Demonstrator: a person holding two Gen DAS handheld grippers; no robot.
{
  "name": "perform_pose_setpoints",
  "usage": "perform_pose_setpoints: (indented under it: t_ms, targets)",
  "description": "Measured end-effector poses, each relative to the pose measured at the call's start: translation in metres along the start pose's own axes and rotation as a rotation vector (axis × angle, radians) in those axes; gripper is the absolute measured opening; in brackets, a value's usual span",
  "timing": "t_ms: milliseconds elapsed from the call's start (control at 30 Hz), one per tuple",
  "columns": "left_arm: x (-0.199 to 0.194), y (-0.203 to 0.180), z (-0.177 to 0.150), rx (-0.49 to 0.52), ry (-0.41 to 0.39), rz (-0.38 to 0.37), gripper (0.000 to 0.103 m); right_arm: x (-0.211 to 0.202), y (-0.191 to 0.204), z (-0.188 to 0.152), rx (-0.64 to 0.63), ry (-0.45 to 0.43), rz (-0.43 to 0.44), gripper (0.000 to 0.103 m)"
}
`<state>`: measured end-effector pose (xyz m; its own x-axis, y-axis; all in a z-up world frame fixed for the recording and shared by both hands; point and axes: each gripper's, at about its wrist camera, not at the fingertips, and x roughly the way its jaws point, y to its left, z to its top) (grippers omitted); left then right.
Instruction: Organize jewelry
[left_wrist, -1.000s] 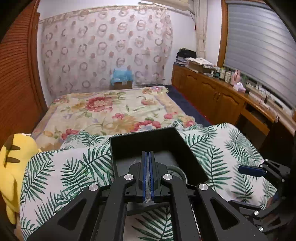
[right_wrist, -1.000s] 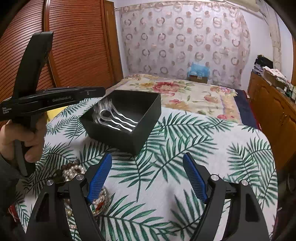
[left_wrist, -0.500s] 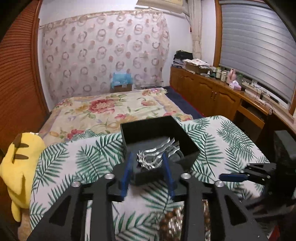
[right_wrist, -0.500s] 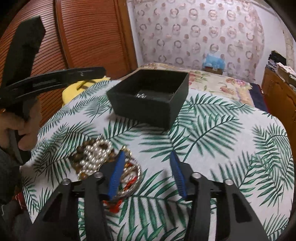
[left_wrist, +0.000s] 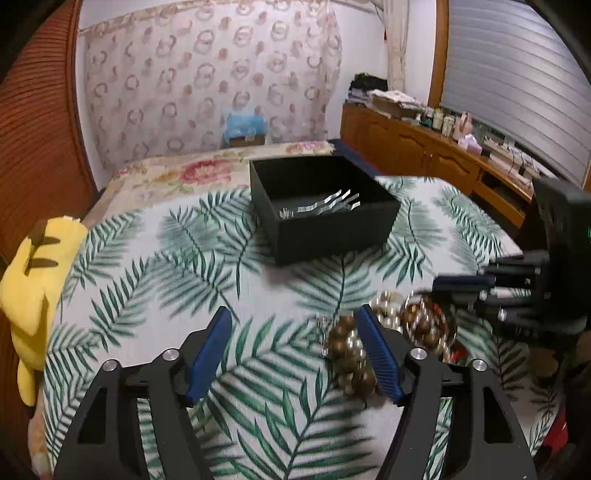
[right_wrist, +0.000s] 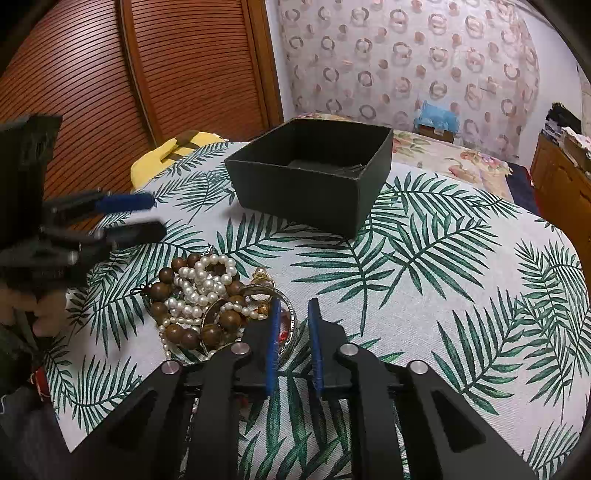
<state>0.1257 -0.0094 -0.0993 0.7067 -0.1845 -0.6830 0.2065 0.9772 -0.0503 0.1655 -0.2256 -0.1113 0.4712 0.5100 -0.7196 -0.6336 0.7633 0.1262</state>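
Low in the right wrist view my right gripper (right_wrist: 293, 343) has just been closing, and its blue pads now stand narrow around the edge of a metal bangle (right_wrist: 286, 325) at the near right rim of the jewelry pile (right_wrist: 201, 295); I judge the bangle pinched but cannot see the pads actually pressing on it, so I cannot tell for sure that the grip is made. To do this pick well I would finish the squeeze before lifting, then rise straight and slowly, because the pearl strand (right_wrist: 207, 275) and the brown wooden beads (right_wrist: 177, 332) lie over and through the ring and may drag up with it. My left gripper (left_wrist: 295, 349) has just been opening and stands released at the bottom of the left wrist view, nothing between its pads, its right pad just beside the beads; it could steady the pile if the strands snag. Beyond the pile, toward the upper middle of both views, the black box (left_wrist: 391, 214) sits on the palm-leaf cloth (right_wrist: 443, 295) with silver hairpins (left_wrist: 325, 207) already inside, which I take as the bangle's destination. From the right view the box's near wall hides most of its contents. The left view is motion-blurred, so the pile reads only as smeared beads, and a red piece under the bangle is too covered to name.
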Motion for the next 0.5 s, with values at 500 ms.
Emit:
perform_pose_setpoints:
  t_ms: [500]
  targets:
    - [0.002, -0.004, -0.017, -0.039, 0.045, -0.057, 0.068, -0.011, 0.005, -0.002, -0.029, -0.06, -0.064, 0.004]
